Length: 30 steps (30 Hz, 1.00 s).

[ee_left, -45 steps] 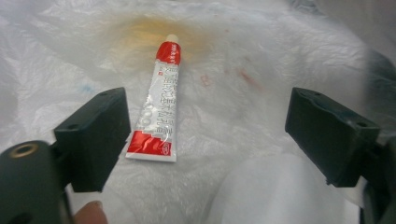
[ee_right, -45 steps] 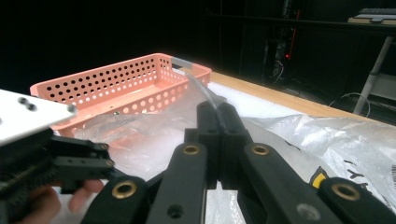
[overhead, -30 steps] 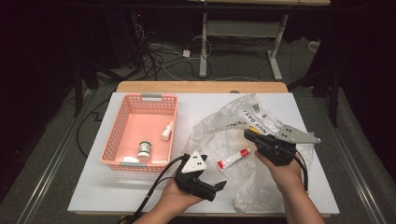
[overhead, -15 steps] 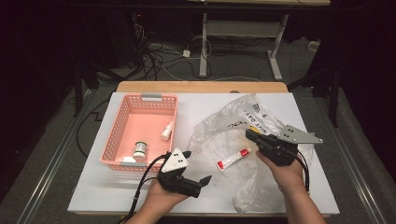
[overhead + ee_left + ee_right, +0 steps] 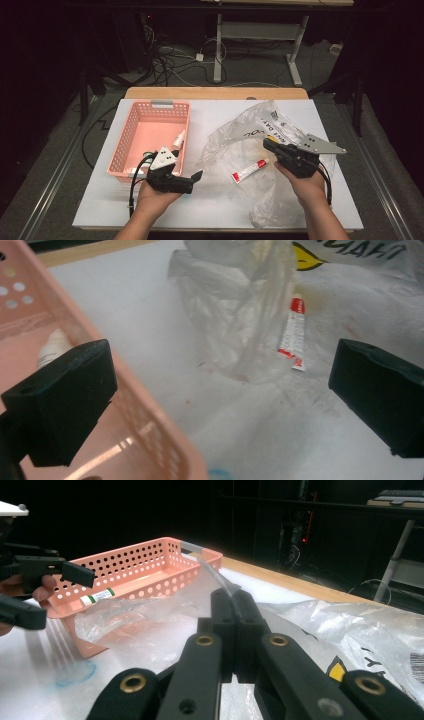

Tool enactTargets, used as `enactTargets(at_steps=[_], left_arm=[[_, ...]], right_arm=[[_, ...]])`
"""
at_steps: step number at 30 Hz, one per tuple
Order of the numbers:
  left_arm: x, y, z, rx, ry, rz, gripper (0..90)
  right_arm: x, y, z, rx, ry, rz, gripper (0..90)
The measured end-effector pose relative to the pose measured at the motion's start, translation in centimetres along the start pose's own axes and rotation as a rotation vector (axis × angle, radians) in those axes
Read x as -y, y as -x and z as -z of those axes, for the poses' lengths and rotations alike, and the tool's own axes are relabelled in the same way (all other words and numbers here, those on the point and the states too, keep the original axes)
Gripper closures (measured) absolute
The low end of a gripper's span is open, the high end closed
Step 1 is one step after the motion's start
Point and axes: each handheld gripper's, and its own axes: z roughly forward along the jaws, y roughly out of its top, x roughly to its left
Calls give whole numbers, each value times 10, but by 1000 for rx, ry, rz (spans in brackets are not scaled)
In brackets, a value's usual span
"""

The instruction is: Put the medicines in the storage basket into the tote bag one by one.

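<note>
From our right gripper view we saw its jaws pressed together on a fold of the crumpled clear plastic bag; the high view hid that pinch. Our left gripper view showed its jaws spread wide, framing a small white tube with a red cap lying on the bag. The white tabletop stood in a dark room with cables on the floor. The pink perforated plastic basket held a small white bottle.
</note>
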Motion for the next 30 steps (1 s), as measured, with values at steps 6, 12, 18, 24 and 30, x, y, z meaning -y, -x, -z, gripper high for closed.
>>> enactTargets(at_steps=[6,12,18,24,30], left_arm=[[3,-16,8,-60,5,24,0],[6,-34,18,-102,4,68,0],[9,-50,28,-144,5,108,0],[14,-66,37,-186,-12,146,0],[16,-73,41,-196,-31,171,0]], right_arm=[[0,0,0,0,-2,-3,900],[1,0,0,0,-2,-8,900],[1,0,0,-1,-2,-5,900],[1,1,0,0,-3,-6,900],[1,1,0,1,-4,-4,900]])
